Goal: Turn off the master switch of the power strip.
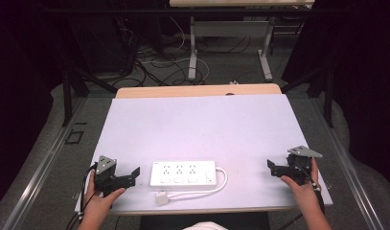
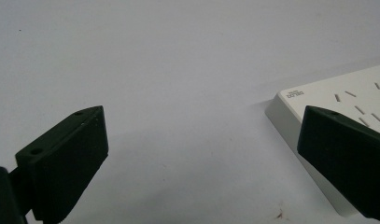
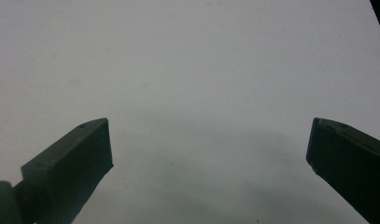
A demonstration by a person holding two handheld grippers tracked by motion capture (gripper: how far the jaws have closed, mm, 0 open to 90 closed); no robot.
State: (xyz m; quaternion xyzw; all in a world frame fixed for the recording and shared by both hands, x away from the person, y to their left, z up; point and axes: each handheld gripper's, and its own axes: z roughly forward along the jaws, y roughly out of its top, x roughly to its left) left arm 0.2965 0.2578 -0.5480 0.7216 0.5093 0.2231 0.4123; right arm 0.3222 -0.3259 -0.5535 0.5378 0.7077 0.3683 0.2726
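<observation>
**A:** Both claws low at the near edge of the counter [image 1: 197, 120]. The left claw [image 1: 131, 174] has its jaws spread wide and nothing between them. The right claw [image 1: 274, 167] is the same, jaws wide apart, holding nothing.

**B:** And between them, the white power strip [image 1: 183, 174], lying flat near the front edge, sockets up. Its cord [image 1: 220, 184] loops off the right end and curls back along the front to the plug [image 1: 161, 197], which lies loose just ahead of the strip.

**A:** No task's been called, so I'm guessing: the strip or that plug is what they're after.

**B:** If it's the strip, I'd say come in level and straddle the short end squarely. It's a flat, slick casing, and a skewed bite could let it swivel.

**A:** The left claw is the better placed. In the left gripper view the strip's left end [image 2: 318, 107] sits just beside the jaw on the right of that view, close but not touching.

**B:** The right claw is well apart from it, over bare counter [image 3: 187, 70]. For the plug, it's small and near the edge, so go gently.
</observation>
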